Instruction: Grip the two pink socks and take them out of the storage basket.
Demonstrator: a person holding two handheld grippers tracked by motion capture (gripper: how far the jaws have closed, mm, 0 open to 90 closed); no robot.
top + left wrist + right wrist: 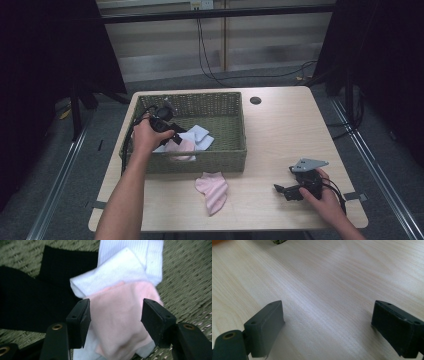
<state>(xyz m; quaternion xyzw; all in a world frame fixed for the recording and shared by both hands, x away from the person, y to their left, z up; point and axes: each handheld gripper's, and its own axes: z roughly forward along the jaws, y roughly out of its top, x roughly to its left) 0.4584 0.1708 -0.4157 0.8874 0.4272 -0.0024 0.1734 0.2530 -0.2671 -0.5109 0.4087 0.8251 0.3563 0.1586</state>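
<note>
At the left of the high view your left gripper (172, 134) is inside the basket (235, 150), jaws spread either side of a pink sock (122, 325) that lies over white socks (117, 272), with a black sock (27, 300) beside them. Close now and I think you'd likely pinch a white layer too, since the soft, thin cloths overlap. Lower centre, another pink sock (213, 190) lies limp on the table (280, 125), just in front of the basket. At the lower right your right gripper (286, 191) sits low over bare wood, jaws wide and empty.
</note>
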